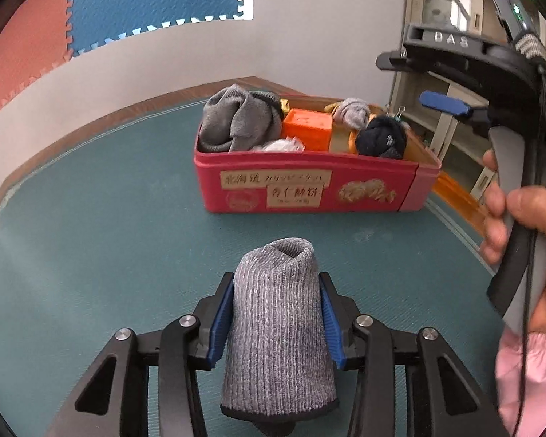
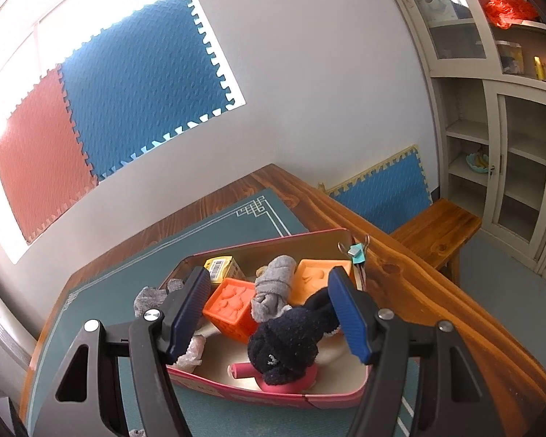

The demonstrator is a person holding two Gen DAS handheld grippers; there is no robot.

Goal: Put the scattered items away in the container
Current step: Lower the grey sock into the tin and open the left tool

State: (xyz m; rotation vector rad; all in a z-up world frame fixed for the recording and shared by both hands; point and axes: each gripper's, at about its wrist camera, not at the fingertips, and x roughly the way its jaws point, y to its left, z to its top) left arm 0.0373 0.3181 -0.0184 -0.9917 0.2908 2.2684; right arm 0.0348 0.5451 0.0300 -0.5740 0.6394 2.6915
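Pinched between the blue pads of the left gripper [image 1: 277,313]: a grey ribbed sock [image 1: 278,327], rolled, open cuff pointing toward the red tin [image 1: 309,185]. Short of the tin's near wall, with a band of bare green mat [image 1: 91,255] between sock and tin. More open mat to the tin's left, out to the wooden table edge [image 1: 127,109] along the white wall.

Hovering above the tin's near rim: the right gripper [image 2: 273,315], jaws spread wide, nothing between them. From the left wrist view, held up at the tin's right in the person's right hand [image 1: 527,240].

Inside the tin, crowded — a dark navy sock ball [image 2: 287,346] near the front on top of a pink roll [image 2: 287,382], an orange cube [image 2: 231,309] in the middle, a second orange block [image 2: 318,276] behind, a knotted grey sock [image 2: 273,287] between them, a yellow carton [image 2: 222,267] at the back, a bulky grey sock [image 1: 236,120] at the left end. Clipped to the tin's far right corner, a teal binder clip [image 2: 356,253]. Beyond the tin's right side — the table's edge, then a wooden bench [image 2: 436,229] and a cabinet [image 2: 509,145].
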